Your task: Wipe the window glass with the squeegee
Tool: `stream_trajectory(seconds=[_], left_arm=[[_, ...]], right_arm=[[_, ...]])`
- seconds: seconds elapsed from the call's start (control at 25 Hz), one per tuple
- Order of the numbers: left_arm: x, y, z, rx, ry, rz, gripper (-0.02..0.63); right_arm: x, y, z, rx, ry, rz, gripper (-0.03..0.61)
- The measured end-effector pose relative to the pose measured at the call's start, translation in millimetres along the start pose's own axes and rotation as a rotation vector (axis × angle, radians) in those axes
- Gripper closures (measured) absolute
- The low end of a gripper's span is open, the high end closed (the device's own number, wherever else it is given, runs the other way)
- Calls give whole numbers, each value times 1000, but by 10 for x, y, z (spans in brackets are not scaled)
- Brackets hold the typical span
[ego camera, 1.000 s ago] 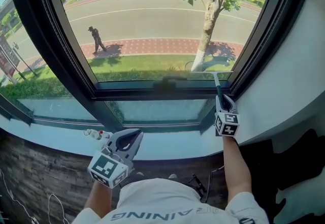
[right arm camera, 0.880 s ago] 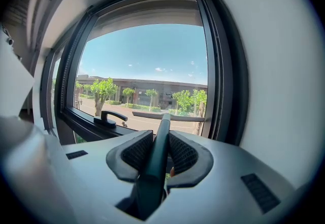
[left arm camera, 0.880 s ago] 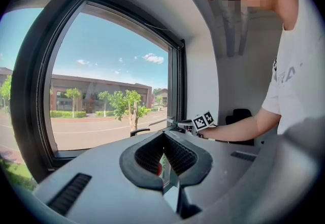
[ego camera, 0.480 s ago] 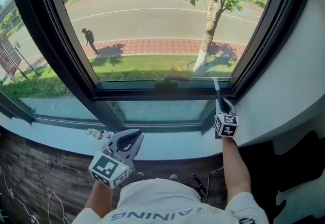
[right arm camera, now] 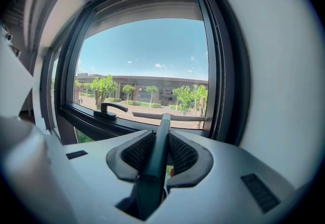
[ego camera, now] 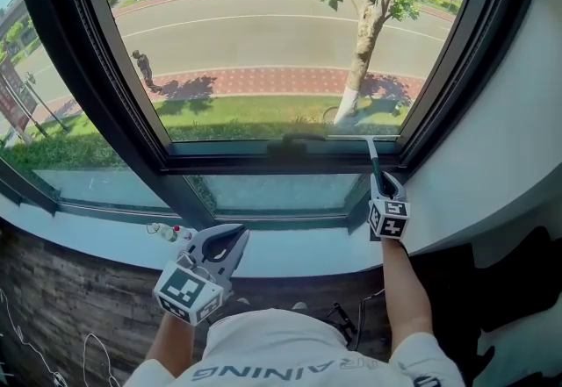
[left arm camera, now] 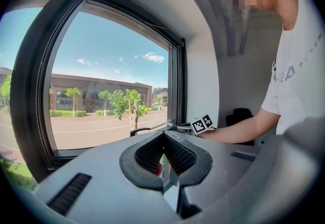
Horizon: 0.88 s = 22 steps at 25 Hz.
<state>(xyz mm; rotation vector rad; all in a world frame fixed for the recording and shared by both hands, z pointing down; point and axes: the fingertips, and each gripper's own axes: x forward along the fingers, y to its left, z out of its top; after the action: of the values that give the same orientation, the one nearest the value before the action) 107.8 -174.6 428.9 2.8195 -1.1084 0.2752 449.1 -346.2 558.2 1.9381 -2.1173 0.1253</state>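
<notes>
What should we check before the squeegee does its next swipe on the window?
1. Right tool gripping the squeegee: ok, shut on its handle.
2. Blade touching the glass: cannot tell.
3. Blade up high for a downward stroke: not ok, it sits at the pane's bottom right.
4. Window handle clear of blade: ok, apart, to the left.
5. Left tool out of the way: ok, shut, empty, by the sill.

The squeegee [right arm camera: 154, 167] has a dark green handle. The left gripper [ego camera: 226, 243] and right gripper [ego camera: 385, 182] are pale grey with black ribbed jaws, and each carries a white cube with black square markers. The window frame [ego camera: 105, 104] is black. The person's shirt [ego camera: 290, 346] is white with grey lettering.
</notes>
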Motion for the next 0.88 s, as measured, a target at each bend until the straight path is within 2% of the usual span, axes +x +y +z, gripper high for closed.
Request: stream_trajectory(seconds=[0.28,0.48,0.88], left_arm=[[-10,41,-18,-2,2,9,597],[-20,48,-11,-3,-2,19,597],[-26,6,-32,-15,-8,36,597]], right_arm=[[60,10,-184,2,38,1,479],[37,7,-161,-5,33,1,479],[-409,69,-169,19,10,11,479]])
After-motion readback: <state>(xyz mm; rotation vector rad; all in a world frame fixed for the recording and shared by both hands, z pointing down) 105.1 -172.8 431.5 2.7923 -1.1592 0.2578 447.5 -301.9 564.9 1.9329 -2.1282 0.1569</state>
